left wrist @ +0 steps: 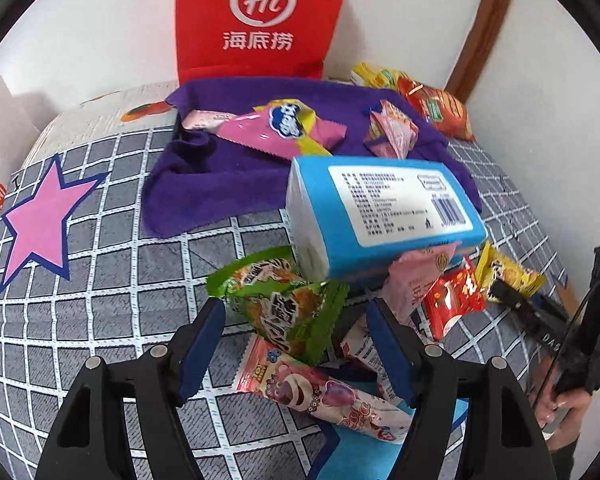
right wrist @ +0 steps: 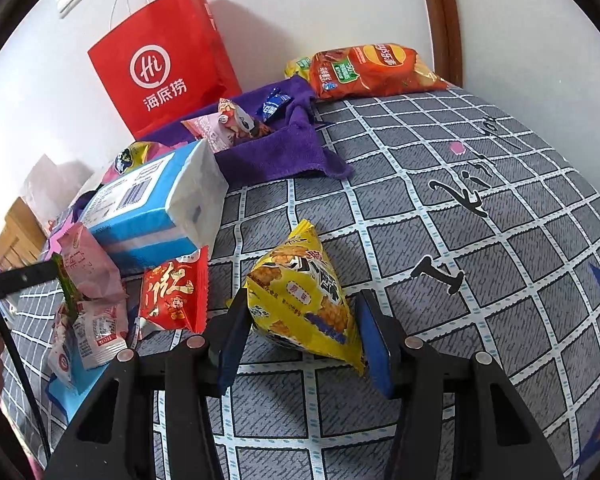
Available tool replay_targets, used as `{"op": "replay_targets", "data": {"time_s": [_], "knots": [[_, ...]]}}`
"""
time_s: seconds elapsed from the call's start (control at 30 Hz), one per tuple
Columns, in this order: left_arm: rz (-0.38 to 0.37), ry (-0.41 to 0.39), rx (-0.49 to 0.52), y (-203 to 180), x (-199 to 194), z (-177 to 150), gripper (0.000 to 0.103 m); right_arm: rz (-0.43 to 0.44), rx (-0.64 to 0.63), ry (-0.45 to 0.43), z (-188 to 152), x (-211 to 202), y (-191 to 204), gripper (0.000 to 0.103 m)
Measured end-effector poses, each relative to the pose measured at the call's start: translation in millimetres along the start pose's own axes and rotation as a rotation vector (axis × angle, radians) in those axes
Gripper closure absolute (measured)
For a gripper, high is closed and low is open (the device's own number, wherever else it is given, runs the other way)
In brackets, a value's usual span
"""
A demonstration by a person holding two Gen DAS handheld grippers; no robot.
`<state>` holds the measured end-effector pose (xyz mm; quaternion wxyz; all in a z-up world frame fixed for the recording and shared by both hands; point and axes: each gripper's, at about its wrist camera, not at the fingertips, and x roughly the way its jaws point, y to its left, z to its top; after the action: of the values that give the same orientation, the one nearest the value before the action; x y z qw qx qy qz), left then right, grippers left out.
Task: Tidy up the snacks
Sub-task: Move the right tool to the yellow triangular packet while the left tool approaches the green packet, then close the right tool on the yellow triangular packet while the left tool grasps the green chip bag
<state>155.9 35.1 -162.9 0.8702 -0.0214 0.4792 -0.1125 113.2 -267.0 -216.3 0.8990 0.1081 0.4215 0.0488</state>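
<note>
The right gripper [right wrist: 302, 332] pinches the yellow snack packet [right wrist: 304, 300], apparently by both pads. The left gripper [left wrist: 296, 344] hangs spread over the green snack packet [left wrist: 284, 304], beside the blue tissue pack [left wrist: 380, 216]. Lift the yellow packet gently towards the purple cloth [right wrist: 284, 148], without crushing it.

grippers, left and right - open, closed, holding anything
Left gripper: open around the green snack packet, not gripping it.
Right gripper: shut on the yellow snack packet.
</note>
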Motion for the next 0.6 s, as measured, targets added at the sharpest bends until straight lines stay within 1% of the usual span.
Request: {"op": "replay_targets", "data": {"time_s": [0.13,0.23,0.37,0.4,0.43,0.47,0.5,0.6], "knots": [[0.016,0.012,0.006,-2,11,0,0.032,-0.006,-0.004,0.001,-1,0,1,0.051],[0.052,0.023,0.005,-2,20,0,0.032,0.007,0.008,0.002,-1,0,-1,0.050],[0.082,0.014,0.008,0,27,-1,0.034,-0.001,0.000,0.003,-1,1,1,0.050],[0.079,0.011,0.006,2,27,0,0.035,-0.006,-0.004,0.004,-1,2,2,0.050],[0.076,0.007,0.002,4,28,1,0.039,-0.010,-0.009,0.005,-1,2,3,0.049],[0.074,0.006,-0.002,5,28,1,0.040,-0.012,-0.013,0.006,-1,2,4,0.049],[0.060,0.006,-0.005,7,29,2,0.044,-0.014,-0.016,0.007,-1,3,4,0.048],[0.028,0.008,-0.011,12,29,3,0.048,-0.017,-0.020,0.008,-1,3,5,0.048]]}}
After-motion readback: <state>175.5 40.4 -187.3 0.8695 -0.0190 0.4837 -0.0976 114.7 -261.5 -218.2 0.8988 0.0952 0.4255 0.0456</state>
